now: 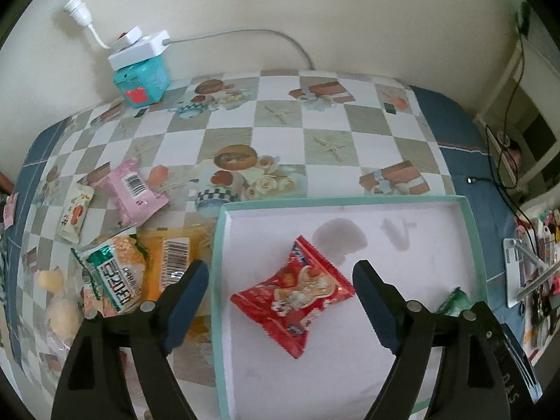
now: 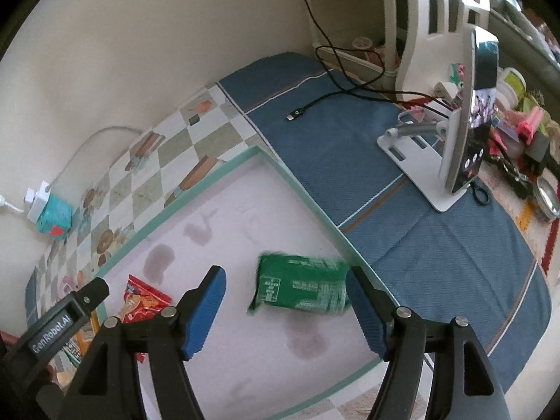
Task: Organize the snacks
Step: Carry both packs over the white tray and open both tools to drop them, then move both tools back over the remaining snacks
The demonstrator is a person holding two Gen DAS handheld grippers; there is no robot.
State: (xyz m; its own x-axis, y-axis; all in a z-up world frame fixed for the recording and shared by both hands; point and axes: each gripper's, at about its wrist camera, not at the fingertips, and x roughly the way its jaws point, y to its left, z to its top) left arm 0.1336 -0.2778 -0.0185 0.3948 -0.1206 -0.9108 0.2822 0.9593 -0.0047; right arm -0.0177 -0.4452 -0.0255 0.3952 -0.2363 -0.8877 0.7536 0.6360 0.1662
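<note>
A shallow white box with a teal rim (image 1: 219, 266) lies on the checked tablecloth. A red snack pack (image 1: 293, 294) lies inside it, between the open fingers of my left gripper (image 1: 280, 276), which hovers above it. A green snack pack (image 2: 301, 285) lies in the same box (image 2: 210, 178) near its right wall, between the open fingers of my right gripper (image 2: 285, 281). The red pack (image 2: 141, 301) also shows in the right wrist view. Left of the box lie a pink pack (image 1: 131, 192), an orange pack (image 1: 173, 262), a green-and-yellow pack (image 1: 112, 280) and a small white pack (image 1: 75, 215).
A teal box with a white adapter and cable (image 1: 141, 66) stands by the back wall. A phone on a white stand (image 2: 465, 129) and a black cable (image 2: 294, 115) sit on the blue cloth to the right. Clutter lies at the far right (image 2: 525, 133).
</note>
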